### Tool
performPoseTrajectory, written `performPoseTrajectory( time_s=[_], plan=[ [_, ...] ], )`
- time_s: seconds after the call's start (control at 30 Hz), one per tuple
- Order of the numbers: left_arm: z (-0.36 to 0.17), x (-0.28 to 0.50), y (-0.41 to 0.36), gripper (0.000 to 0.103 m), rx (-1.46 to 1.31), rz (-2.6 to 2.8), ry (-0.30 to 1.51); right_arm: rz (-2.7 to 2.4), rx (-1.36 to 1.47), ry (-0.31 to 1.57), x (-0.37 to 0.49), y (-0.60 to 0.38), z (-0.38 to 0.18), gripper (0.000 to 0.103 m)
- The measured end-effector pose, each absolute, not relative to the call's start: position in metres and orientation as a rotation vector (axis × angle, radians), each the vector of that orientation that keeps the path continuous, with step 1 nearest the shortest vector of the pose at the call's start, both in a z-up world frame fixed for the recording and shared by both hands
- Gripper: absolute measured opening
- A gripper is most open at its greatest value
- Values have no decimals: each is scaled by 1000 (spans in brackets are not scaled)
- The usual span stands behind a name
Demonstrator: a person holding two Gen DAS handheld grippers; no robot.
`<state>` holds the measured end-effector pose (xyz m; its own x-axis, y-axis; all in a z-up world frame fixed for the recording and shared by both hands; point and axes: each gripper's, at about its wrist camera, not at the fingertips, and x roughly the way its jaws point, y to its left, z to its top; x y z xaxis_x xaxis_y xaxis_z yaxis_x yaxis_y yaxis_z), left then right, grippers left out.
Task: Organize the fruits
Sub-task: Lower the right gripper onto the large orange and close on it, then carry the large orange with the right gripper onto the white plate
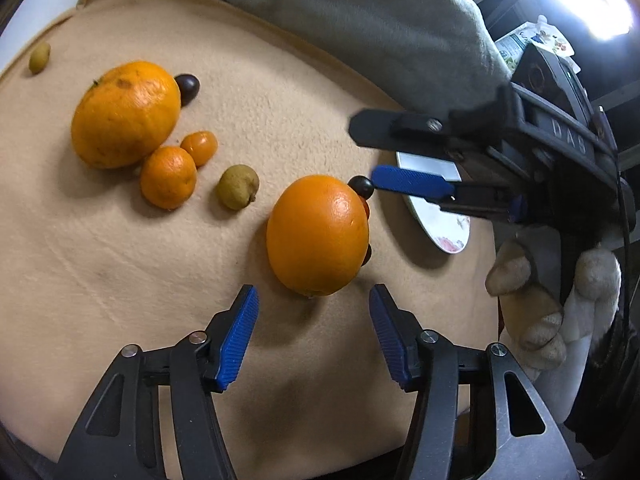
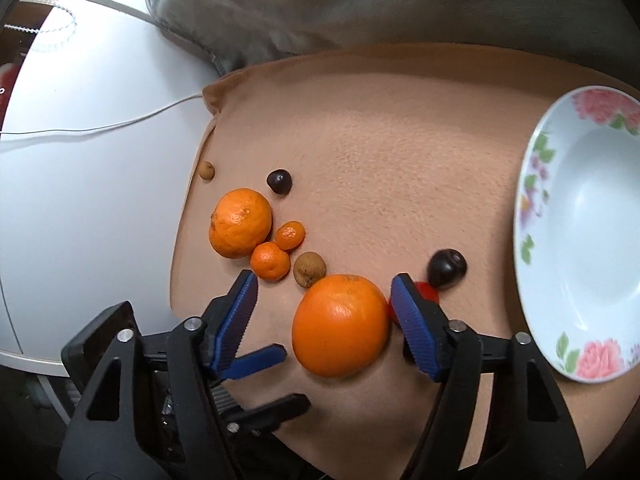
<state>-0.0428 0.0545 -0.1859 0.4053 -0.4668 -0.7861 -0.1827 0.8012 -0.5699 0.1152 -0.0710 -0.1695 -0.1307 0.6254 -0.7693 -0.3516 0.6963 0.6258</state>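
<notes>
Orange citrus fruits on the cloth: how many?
4: smooth orange nearest both grippers; rough large mandarin far left; two small mandarins beside it. Others may hide behind.

The right tool (image 2: 324, 308) stands open around a large orange (image 2: 340, 326), apparently not touching it.

Between my left gripper's ribbed blue rubbery pads (image 1: 240, 336) I see a glossy, finely dimpled round orange (image 1: 318, 236) on matt, fuzzy tan fleece cloth (image 1: 280, 112), and beyond my right fingers a smooth, shiny white floral ceramic plate (image 2: 536, 184).
</notes>
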Motion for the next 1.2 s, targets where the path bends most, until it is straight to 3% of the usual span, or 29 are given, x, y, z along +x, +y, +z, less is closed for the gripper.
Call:
performPoseTrajectory(
  time_s=[0.3, 0.47, 1.2],
  plan=[
    [-188, -39, 53, 55, -662, -200, 1170, 886, 117, 1538, 115, -55, -186, 62],
    [-196, -37, 62, 44, -667, -196, 1181, 902, 91, 1558, 113, -52, -192, 60],
    [-176, -28, 57, 44, -637, -173, 1133, 906, 67, 1505, 112, -51, -177, 58]
  ],
)
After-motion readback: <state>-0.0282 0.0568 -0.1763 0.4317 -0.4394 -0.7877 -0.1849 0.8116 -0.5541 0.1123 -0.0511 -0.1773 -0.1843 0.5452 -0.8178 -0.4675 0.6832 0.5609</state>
